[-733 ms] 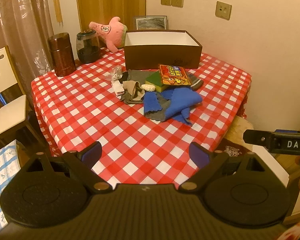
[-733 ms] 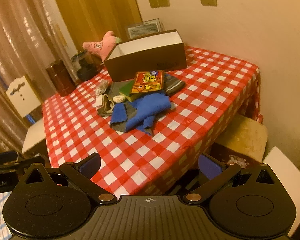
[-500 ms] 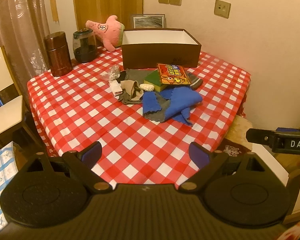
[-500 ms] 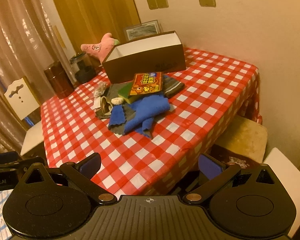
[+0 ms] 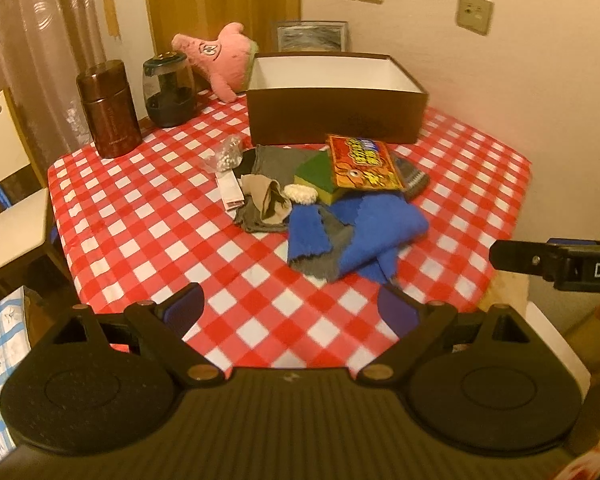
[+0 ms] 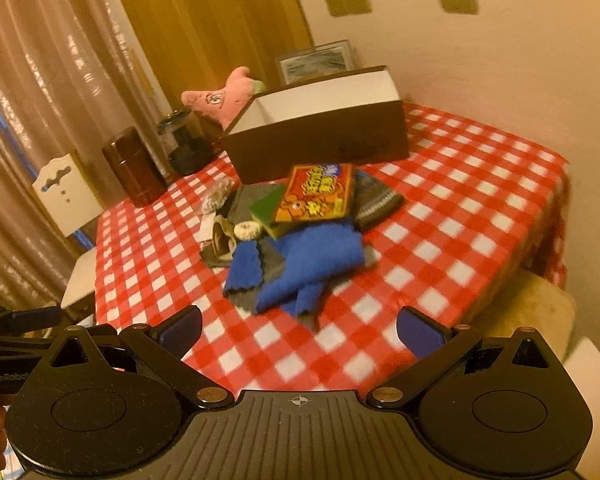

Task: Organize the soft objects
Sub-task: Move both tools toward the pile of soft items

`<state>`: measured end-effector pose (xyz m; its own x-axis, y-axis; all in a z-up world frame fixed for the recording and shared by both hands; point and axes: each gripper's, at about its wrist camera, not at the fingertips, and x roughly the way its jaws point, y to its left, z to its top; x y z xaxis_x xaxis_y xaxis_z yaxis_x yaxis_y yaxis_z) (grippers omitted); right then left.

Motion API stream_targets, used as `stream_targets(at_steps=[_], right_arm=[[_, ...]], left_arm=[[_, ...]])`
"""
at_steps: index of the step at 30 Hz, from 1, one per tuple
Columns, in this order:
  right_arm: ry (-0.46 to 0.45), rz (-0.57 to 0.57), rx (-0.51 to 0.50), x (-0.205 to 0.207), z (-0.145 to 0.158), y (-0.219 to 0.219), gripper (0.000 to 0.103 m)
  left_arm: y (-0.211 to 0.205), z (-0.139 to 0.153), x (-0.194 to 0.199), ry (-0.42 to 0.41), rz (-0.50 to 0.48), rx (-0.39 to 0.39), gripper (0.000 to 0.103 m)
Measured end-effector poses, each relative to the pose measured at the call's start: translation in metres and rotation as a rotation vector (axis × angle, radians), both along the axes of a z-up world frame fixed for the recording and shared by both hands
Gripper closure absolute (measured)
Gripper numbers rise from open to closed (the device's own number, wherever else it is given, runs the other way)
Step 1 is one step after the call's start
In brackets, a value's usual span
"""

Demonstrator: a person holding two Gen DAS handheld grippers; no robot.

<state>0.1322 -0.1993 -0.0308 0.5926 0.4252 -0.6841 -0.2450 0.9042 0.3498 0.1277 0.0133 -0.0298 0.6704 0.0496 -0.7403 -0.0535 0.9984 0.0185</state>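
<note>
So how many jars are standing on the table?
2: a brown jar at the far left corner, and a glass jar beside it, next to the pink plush toy.

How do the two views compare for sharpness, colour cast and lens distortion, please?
Left wrist view: mostly sharp, the snack pack print crisp; warm orange cast; fisheye bends the door frame and darkens the corners. Right wrist view: softer, with motion blur smearing the tablecloth checks and the blue cloth; same warm cast, curtains bowed by the lens.

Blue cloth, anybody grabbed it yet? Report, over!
Left gripper and right gripper open, empty. Blue cloth untouched on pile. Brown box open behind. Path unobstructed.
</note>
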Motion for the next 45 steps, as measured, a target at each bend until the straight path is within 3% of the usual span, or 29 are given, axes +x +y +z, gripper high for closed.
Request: stream_targets(at_steps=[13, 18, 30, 45], right_arm=[[0.081, 0.143, 0.068, 0.131, -0.030, -0.033, 0.001], [0.113, 0.194, 0.107, 0.165, -0.045, -0.041, 0.010], [0.178, 0.237, 0.190, 0.210, -0.080, -0.036, 0.033], [0.277, 0.165, 0.252, 0.255, -0.118, -0.023, 0.042]], left_arm=[[-0.031, -0.021, 0.097, 0.045, 0.120, -0.023, 0.015], [-0.039, -0.030, 0.118, 0.056, 0.167, -0.020, 0.016], [-0.036, -0.047, 0.151, 0.066, 0.213, 0.002, 0.018], [-0.013, -0.066, 0.190, 0.117, 0.215, -0.004, 0.021]])
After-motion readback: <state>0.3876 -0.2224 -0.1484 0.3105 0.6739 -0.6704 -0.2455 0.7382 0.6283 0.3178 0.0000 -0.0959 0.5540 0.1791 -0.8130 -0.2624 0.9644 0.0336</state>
